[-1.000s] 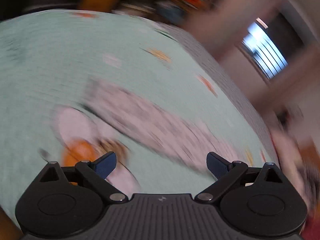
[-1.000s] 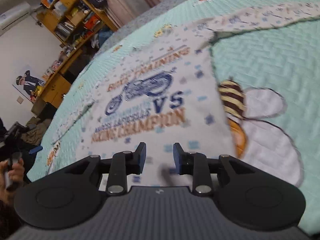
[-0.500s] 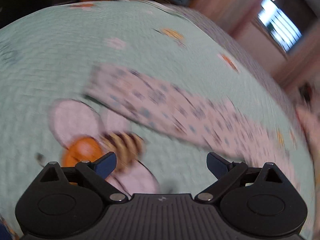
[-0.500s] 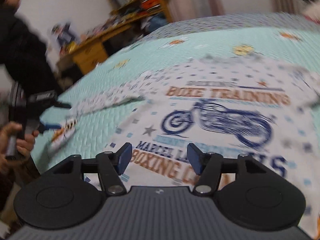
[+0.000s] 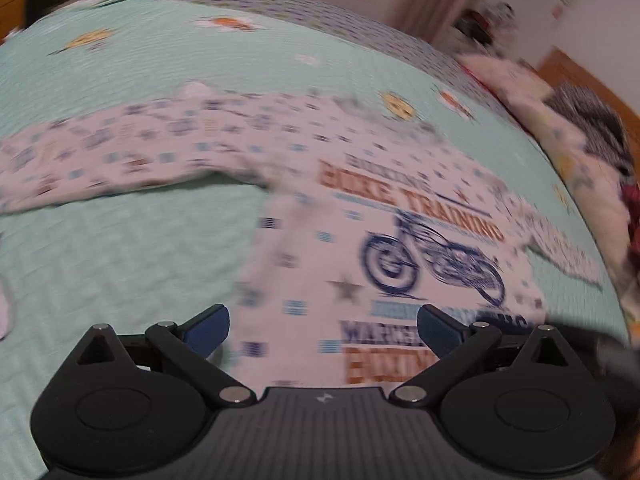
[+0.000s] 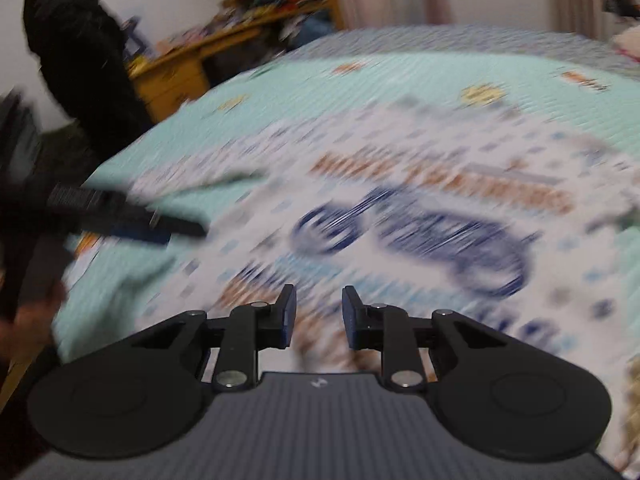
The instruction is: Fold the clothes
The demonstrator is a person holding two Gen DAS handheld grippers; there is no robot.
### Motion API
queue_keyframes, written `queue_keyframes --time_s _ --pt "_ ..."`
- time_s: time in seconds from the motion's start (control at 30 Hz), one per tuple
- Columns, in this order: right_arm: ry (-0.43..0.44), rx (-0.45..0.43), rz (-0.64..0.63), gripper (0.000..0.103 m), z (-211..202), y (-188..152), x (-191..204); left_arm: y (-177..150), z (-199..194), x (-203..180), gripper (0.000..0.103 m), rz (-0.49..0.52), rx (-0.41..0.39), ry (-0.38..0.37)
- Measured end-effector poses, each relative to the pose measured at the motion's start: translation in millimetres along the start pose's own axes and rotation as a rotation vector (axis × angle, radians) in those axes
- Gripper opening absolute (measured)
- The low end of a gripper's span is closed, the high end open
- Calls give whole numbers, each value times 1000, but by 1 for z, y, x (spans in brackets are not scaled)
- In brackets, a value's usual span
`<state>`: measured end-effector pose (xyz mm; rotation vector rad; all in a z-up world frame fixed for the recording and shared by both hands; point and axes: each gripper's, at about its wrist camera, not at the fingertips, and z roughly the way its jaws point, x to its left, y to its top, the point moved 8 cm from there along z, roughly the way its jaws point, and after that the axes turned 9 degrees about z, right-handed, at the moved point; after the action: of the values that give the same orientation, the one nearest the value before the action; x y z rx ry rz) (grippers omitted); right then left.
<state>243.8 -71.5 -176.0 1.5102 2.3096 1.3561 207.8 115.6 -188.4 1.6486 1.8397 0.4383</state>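
Observation:
A white long-sleeved shirt (image 5: 360, 200) with a blue motorcycle print and orange lettering lies flat, front up, on a mint green quilt (image 5: 120, 248). One sleeve (image 5: 100, 152) stretches out to the left. My left gripper (image 5: 322, 330) hovers open and wide over the shirt's lower left part, with nothing between its fingers. In the right wrist view the same shirt (image 6: 420, 208) is badly blurred. My right gripper (image 6: 319, 312) hangs over the shirt's hem, its jaws closing to a narrow gap that holds no cloth. The left gripper (image 6: 120, 216) shows there as a dark blur at the shirt's left edge.
A person in dark clothes (image 6: 76, 40) stands at the bed's left side, a hand (image 6: 28, 320) low at the left edge. A wooden desk with cluttered shelves (image 6: 180, 68) is behind. Pillows (image 5: 552, 120) lie at the bed's right end.
The left gripper swept from the bee patch and sleeve over to the shirt's printed front. The right gripper's jaws widened, then narrowed again, and its view levelled out.

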Motion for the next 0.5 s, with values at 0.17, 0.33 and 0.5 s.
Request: queue_keyframes --time_s 0.17,0.33,0.5 --pt "-125 -16 -52 27 21 27 -58 -18 30 -21 101 94 74 34" --pt "-187 -32 93 0 39 60 -147 -28 38 -28 102 195 84 92" --pt "-129 -81 20 8 44 100 -146 -30 42 -33 102 251 90 143"
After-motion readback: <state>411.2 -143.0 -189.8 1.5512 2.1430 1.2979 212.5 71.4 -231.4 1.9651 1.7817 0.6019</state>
